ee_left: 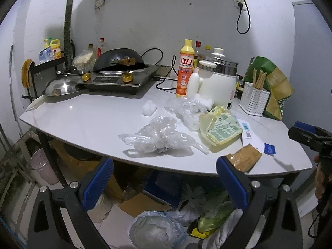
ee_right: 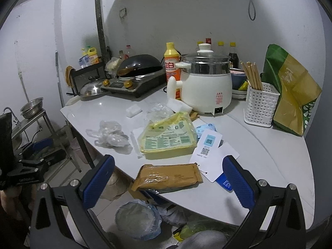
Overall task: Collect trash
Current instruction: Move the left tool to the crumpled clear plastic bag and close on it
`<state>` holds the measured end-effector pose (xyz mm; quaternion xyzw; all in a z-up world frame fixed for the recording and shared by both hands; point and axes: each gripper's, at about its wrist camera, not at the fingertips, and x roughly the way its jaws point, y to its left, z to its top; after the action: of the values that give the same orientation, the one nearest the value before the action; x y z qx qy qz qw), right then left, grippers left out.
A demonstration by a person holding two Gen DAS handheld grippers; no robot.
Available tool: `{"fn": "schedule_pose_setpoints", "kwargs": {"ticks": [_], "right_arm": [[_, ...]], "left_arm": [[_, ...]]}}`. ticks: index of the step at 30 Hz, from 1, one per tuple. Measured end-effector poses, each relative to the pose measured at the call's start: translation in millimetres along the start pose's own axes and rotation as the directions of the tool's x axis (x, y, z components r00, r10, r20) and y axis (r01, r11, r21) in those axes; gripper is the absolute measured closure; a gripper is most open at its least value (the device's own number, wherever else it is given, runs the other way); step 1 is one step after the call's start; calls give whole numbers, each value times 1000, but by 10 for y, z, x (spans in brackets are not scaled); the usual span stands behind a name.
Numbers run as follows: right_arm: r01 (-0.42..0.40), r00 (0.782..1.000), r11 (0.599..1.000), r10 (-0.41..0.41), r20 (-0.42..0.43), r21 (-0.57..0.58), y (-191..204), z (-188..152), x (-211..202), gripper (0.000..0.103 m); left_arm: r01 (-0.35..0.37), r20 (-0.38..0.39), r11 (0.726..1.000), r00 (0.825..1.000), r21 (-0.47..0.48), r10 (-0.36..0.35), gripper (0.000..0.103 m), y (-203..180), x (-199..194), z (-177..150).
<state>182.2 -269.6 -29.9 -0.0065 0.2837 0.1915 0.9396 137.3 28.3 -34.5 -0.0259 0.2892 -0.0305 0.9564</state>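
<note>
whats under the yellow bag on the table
The yellow bag lies flat on the white table. A white sheet pokes out along its left edge, and its right corner overlaps the QR card. Anything beneath its middle is covered.

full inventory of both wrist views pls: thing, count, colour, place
clear plastic bag: 1, crumpled, table front-left
second clear plastic: 1, beside the yellow bag
yellow bag: 1, table centre
brown wrapper: 1, near table edge
white cards: 2, QR-printed, right of yellow bag
blue card: 1, near table edge
white cooker: 1, back of table
orange bottle: 1, left of cooker
chopstick basket: 1, white, right
green-gold bag: 1, far right
black wok: 1, on stove
steel lid: 1, left of stove
table: 1, white
left gripper: fingers blue, open
right gripper: fingers blue, open
</note>
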Motion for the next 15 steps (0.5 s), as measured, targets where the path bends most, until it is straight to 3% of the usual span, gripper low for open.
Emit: {"fn": "schedule_pose_setpoints", "kwargs": {"ticks": [7, 15], "right_arm": [[14, 1000, 1000, -14, -28, 16, -124, 12, 260, 0], [11, 998, 1000, -12, -66, -9, -87, 62, 614, 0]], "left_arm": [[33, -27, 999, 999, 12, -33, 5, 64, 333, 100], [4, 9, 997, 1000, 82, -5, 5, 86, 676, 327]]}}
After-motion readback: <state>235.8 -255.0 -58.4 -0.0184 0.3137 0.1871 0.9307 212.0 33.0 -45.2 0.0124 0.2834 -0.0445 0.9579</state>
